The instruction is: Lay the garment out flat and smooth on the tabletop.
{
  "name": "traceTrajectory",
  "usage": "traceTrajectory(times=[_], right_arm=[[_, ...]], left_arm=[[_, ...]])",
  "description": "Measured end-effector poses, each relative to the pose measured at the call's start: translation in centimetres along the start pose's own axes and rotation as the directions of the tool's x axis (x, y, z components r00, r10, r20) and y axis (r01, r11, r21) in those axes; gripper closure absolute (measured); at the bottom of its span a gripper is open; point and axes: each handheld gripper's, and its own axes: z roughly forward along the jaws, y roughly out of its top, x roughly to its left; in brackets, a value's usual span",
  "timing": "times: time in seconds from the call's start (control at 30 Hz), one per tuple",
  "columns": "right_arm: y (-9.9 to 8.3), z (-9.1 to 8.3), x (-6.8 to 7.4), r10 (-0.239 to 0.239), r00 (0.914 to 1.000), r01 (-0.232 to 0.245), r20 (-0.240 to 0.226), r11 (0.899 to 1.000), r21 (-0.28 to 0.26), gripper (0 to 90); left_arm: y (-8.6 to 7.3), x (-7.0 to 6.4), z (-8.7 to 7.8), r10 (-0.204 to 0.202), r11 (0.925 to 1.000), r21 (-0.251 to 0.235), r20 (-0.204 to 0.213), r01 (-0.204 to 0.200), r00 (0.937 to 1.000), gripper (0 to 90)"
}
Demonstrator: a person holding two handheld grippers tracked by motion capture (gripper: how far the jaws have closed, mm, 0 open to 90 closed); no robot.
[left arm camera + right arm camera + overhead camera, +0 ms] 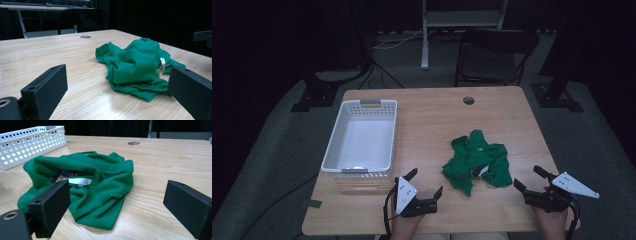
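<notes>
High view: a light wooden table (432,120) with a crumpled green cotton T-shirt (477,162) lying right of centre, toward the near edge.
Shirt details: it's bunched in a heap, flat on the wood, with a white neck label and a bit of colourful print peeking out of the folds.
Left gripper (426,185): sits at the near edge, just left of the shirt, not touching it; jaws are spread wide with nothing between them.
Right gripper (529,178): near the right corner, just right of the shirt, also clear of it; jaws are wide apart and empty too.
Left gripper view: the shirt (136,67) lies ahead between the two black jaws.
Right gripper view: same deal, the shirt (85,185) is right in front.
Basket: a white perforated plastic basket (343,131) stands on the left side of the table, well apart from the shirt.
Far side: a round cable hole (468,100) in the tabletop, and a dark folding chair (494,57) beyond.
</notes>
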Motion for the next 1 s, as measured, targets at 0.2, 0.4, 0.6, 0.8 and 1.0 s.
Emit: traceTrajectory(times=[0.2, 0.4, 0.6, 0.8, 1.0], right_arm=[[0.0, 0.36, -0.15, 0.005, 0.9991, -0.004, -0.043, 1.0, 0.02, 6.4], [0.03, 0.38, -0.01, 0.001, 0.9983, 0.0, -0.059, 1.0, 0.01, 6.3], [0.06, 0.1, 0.05, 0.006, 0.998, -0.007, -0.062, 1.0, -0.013, 6.4], [0.0, 0.12, 0.04, 0.004, 0.9986, -0.004, -0.053, 1.0, -0.009, 6.5], [0.01, 0.02, -0.14, 0.032, 0.9968, -0.034, -0.074, 0.999, -0.022, 6.4]], left_arm=[[0.03, -0.09, 0.1, 0.005, 1.0, 0.007, -0.005, -0.005, 1.0, 3.7], [0.03, -0.11, 0.1, 0.013, 0.9999, 0.009, -0.003, -0.013, 0.9999, 3.7], [0.04, -0.15, 0.11, 0.016, 0.9998, 0.009, -0.005, -0.016, 0.9999, 3.7], [0.04, -0.13, 0.12, 0.013, 0.9999, 0.011, -0.005, -0.013, 0.9999, 3.7], [0.05, -0.11, 0.12, 0.01, 0.9999, 0.013, -0.004, -0.01, 0.9999, 3.7]])
